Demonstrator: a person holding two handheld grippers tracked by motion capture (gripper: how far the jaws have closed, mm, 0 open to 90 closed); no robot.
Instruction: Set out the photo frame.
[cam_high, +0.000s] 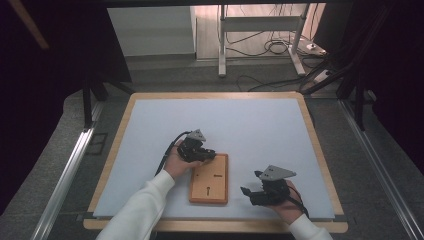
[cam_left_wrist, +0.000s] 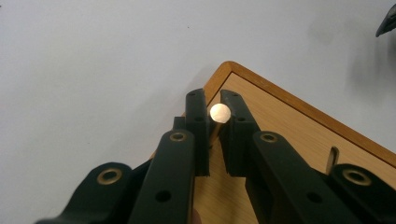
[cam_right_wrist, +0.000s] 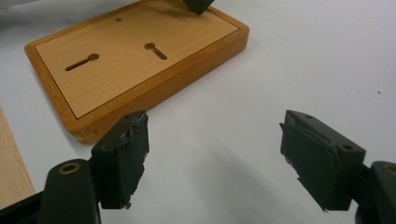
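A flat wooden board (cam_high: 209, 186) with two keyhole slots (cam_right_wrist: 81, 61) lies on the pale mat near the front edge. My left gripper (cam_high: 206, 156) hovers at the board's far left corner, shut on a small round wooden peg (cam_left_wrist: 220, 112) whose light end shows between the pads. In the left gripper view the board's corner (cam_left_wrist: 289, 126) sits just beyond the jaws of my left gripper (cam_left_wrist: 212, 97). My right gripper (cam_high: 248, 193) rests to the right of the board, open, with bare mat between its fingers. In its own view my right gripper (cam_right_wrist: 215, 126) faces the board (cam_right_wrist: 130, 60) from the side.
The pale mat (cam_high: 250, 130) covers a wood-rimmed table (cam_high: 320, 160). Behind the table stand a white metal frame (cam_high: 222, 45) and loose cables (cam_high: 270, 47) on the floor. Metal rails (cam_high: 65, 175) run along both sides of the table.
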